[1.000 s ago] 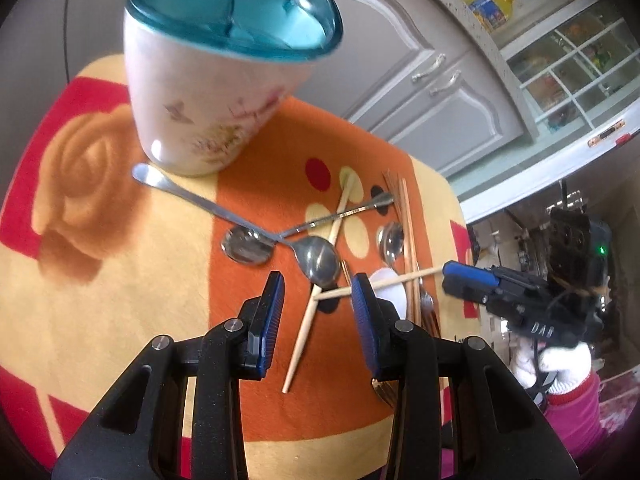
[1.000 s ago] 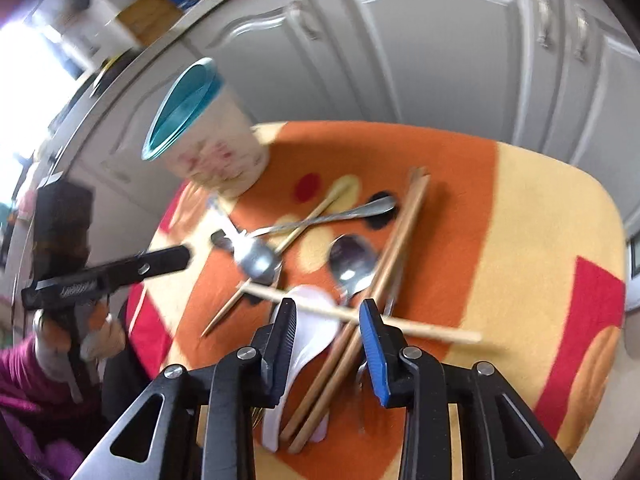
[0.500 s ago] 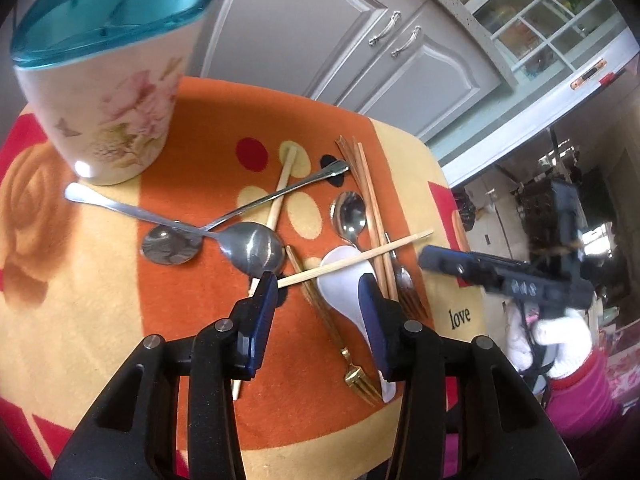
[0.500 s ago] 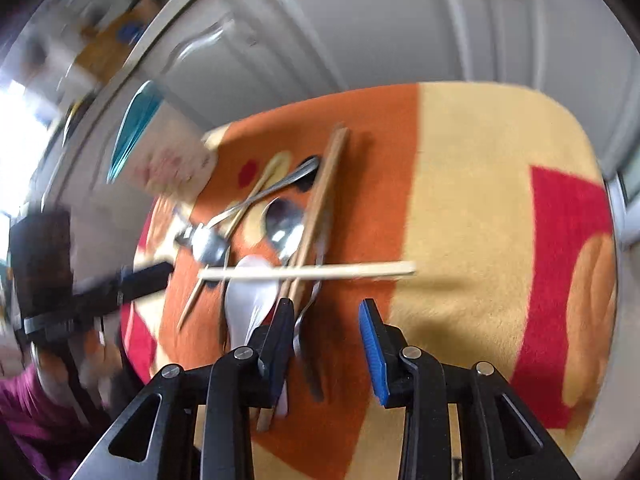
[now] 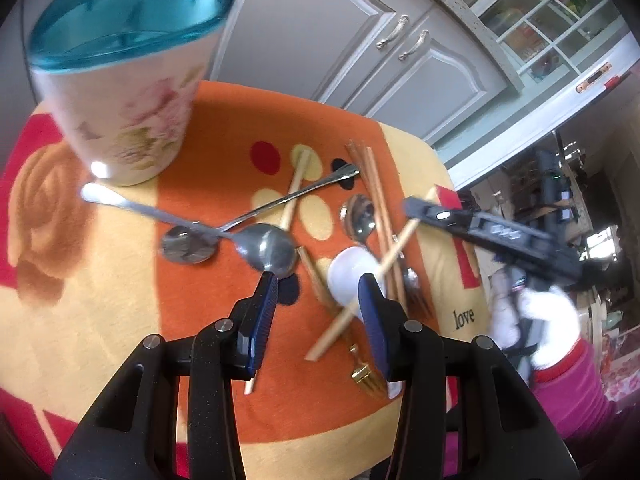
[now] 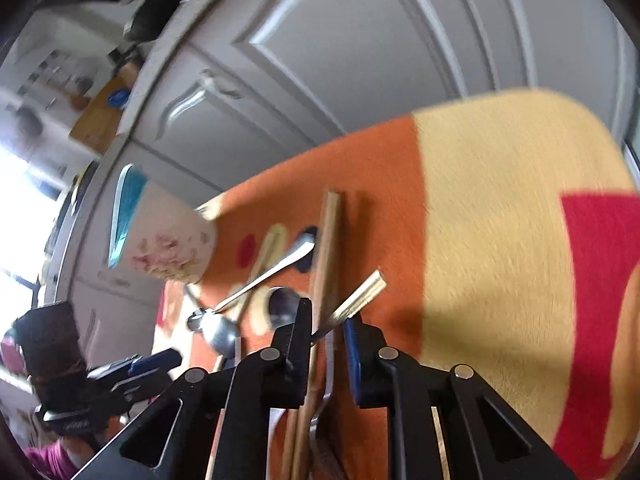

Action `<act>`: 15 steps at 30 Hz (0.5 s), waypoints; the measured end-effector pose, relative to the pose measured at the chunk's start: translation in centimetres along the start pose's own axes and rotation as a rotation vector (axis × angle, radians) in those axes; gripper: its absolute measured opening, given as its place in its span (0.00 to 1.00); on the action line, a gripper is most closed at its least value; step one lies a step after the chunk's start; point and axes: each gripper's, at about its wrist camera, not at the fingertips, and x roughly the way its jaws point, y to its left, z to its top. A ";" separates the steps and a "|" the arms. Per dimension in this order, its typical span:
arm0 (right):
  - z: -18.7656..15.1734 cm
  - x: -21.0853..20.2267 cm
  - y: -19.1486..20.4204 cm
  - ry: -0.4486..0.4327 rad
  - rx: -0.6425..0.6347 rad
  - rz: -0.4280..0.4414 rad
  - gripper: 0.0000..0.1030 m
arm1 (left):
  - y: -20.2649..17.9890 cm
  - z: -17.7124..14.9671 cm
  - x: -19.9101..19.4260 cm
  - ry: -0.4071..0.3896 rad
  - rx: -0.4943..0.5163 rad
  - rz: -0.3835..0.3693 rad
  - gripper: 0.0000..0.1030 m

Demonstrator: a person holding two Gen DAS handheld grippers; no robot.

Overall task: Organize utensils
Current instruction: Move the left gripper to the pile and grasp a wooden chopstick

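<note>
A floral holder cup with a teal rim (image 5: 124, 80) stands at the back left of the orange and yellow cloth (image 5: 100, 300); it also shows in the right wrist view (image 6: 168, 240). Metal spoons (image 5: 268, 248), a white ceramic spoon (image 5: 352, 276), brown chopsticks (image 5: 376, 200), a gold fork (image 5: 364, 372) and pale chopsticks lie jumbled at the centre. My left gripper (image 5: 320, 308) is open above the pile. My right gripper (image 6: 326, 336) has its jaws around one pale chopstick (image 6: 360, 292), lifting one end; it shows in the left wrist view (image 5: 400, 236).
Grey cabinet doors (image 5: 320, 40) stand close behind the table. The cloth's right yellow and red part (image 6: 520, 240) is bare. A window and shelves (image 5: 552, 20) are at the far right.
My right gripper has dropped down to the pale chopstick and closed in on it, swinging it from crosswise to diagonal. My left gripper has shifted slightly over the pile.
</note>
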 end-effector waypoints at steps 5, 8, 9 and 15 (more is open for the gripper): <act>0.9 -3.4 1.7 -0.023 -0.080 0.063 0.07 | 1.5 -0.9 0.1 0.036 0.002 0.046 0.40; 0.9 -4.7 2.3 -0.036 -0.108 0.063 0.06 | 1.3 -1.3 1.1 0.079 0.026 0.079 0.40; 0.8 -4.8 2.4 -0.035 -0.109 0.063 0.06 | 1.1 -1.5 1.7 0.095 0.043 0.093 0.40; 0.3 -5.3 2.9 -0.028 -0.130 0.063 0.06 | -0.3 -1.7 4.0 0.107 0.156 0.230 0.09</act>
